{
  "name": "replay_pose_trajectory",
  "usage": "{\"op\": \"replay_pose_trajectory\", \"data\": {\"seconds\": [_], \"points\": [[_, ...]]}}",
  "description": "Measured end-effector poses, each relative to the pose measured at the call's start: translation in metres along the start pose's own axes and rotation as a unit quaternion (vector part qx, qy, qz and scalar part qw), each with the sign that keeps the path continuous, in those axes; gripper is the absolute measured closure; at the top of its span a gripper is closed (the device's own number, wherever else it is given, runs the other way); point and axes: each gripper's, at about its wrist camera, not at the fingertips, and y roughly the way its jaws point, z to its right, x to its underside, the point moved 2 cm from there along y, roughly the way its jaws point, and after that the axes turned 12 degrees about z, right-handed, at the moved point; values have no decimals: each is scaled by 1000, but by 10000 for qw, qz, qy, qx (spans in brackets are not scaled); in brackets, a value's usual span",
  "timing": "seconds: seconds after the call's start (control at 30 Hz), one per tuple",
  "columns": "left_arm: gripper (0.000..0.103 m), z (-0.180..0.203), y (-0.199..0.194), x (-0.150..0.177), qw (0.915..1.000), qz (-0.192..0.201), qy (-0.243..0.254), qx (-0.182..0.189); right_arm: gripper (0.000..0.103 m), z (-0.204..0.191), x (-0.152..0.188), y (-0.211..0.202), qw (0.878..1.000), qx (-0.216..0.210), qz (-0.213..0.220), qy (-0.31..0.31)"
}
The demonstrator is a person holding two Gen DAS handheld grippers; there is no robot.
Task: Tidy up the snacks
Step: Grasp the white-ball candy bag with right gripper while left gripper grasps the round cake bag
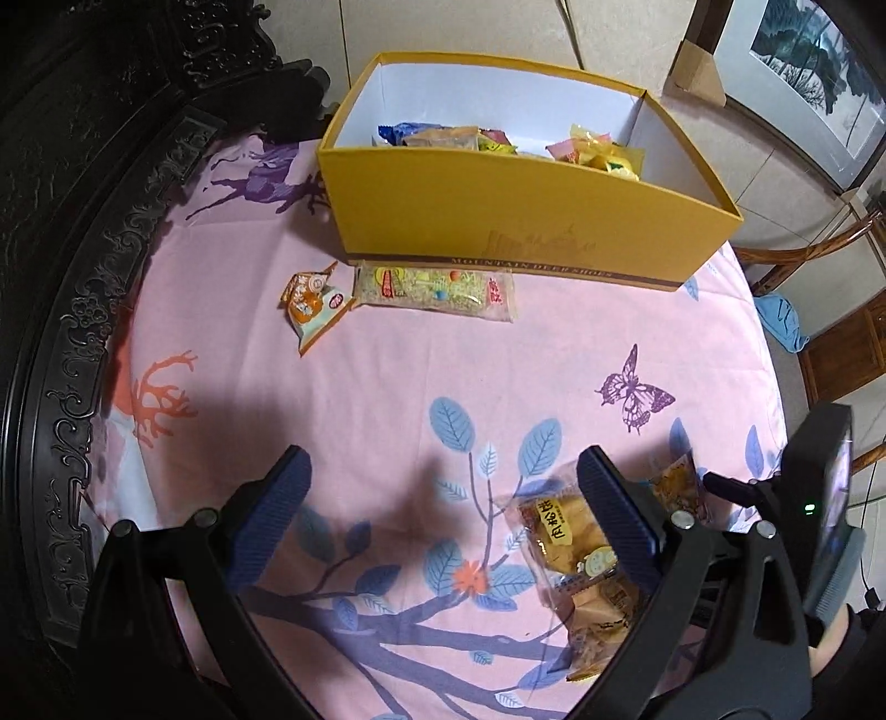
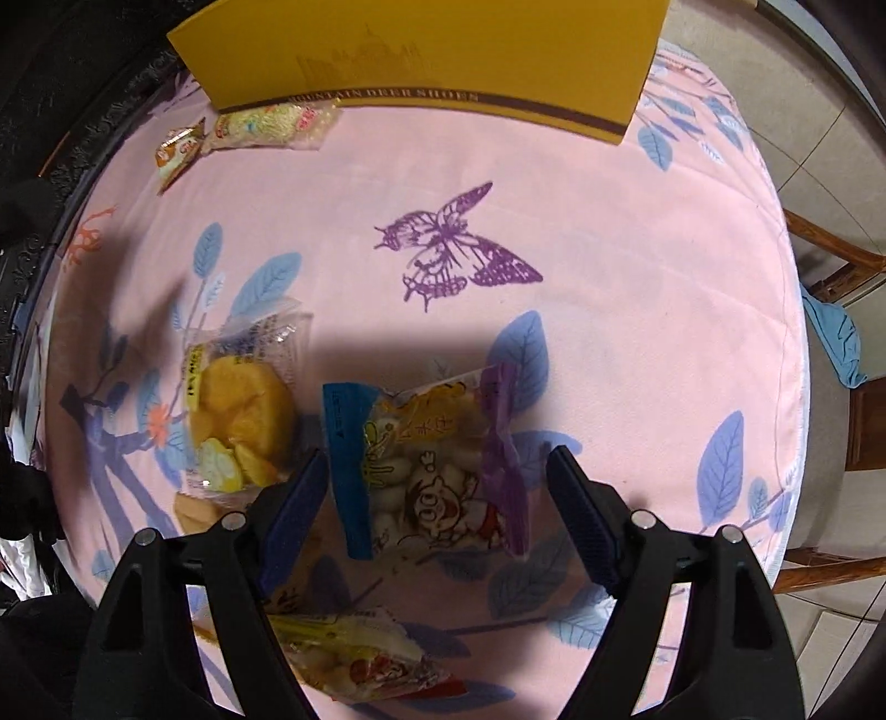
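Observation:
A yellow box (image 1: 515, 232) stands at the back of the pink cloth and holds several wrapped snacks (image 1: 482, 141). Before it lie a small orange packet (image 1: 313, 302) and a long clear packet (image 1: 437, 288). My left gripper (image 1: 443, 498) is open and empty above the cloth; a clear pack of yellow cakes (image 1: 559, 537) lies by its right finger. My right gripper (image 2: 437, 482) is open, low over a cartoon-pig snack pack (image 2: 426, 459) that lies between its fingers. The cake pack (image 2: 238, 410) lies to its left, another packet (image 2: 360, 659) below.
The cloth (image 1: 387, 376) covers a round table with a dark carved rim (image 1: 72, 343). Wooden chairs (image 2: 830, 260) with a blue cloth (image 2: 836, 343) stand to the right. The right gripper's body (image 1: 803, 498) shows in the left wrist view. The box's front wall (image 2: 432, 50) shows in the right wrist view.

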Motion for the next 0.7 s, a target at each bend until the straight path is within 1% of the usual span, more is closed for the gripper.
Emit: {"op": "replay_pose_trajectory", "data": {"seconds": [0.07,0.13,0.2,0.23,0.27,0.37,0.43,0.47,0.5,0.53,0.57,0.6,0.7], "points": [[5,1,-1,0,10000,7,-1,10,20,-2,1,2,9999,61,63,-88],[5,1,-1,0,10000,4,-4,15,17,-4,2,3,9998,95,94,-137],[5,2,-1,0,10000,-10,-4,23,9,-7,5,5,9997,101,141,-164],[5,2,-1,0,10000,-18,-1,26,8,-7,7,6,9996,139,157,-195],[5,2,-1,1,10000,-30,3,31,3,-10,8,9,9994,189,133,-239],[5,3,-1,2,10000,-54,15,23,1,-12,11,9,9990,303,250,-190],[5,2,-1,4,10000,-78,-1,7,8,-10,12,5,9981,407,429,-164],[5,1,0,5,10000,-93,-16,0,20,-8,11,2,9976,419,537,-147],[5,0,1,6,9999,-107,-30,-1,37,-4,11,-3,9972,414,619,-102],[5,-1,2,7,9999,-140,-58,-5,48,2,11,-8,9971,387,657,-28],[5,-1,4,8,9998,-184,-86,1,54,9,11,-10,9977,228,625,149],[5,-1,6,11,9997,-240,-106,5,56,15,10,-11,9977,172,607,262],[5,5,16,19,9990,-436,-69,-8,56,30,15,-19,9971,133,574,485]]}}
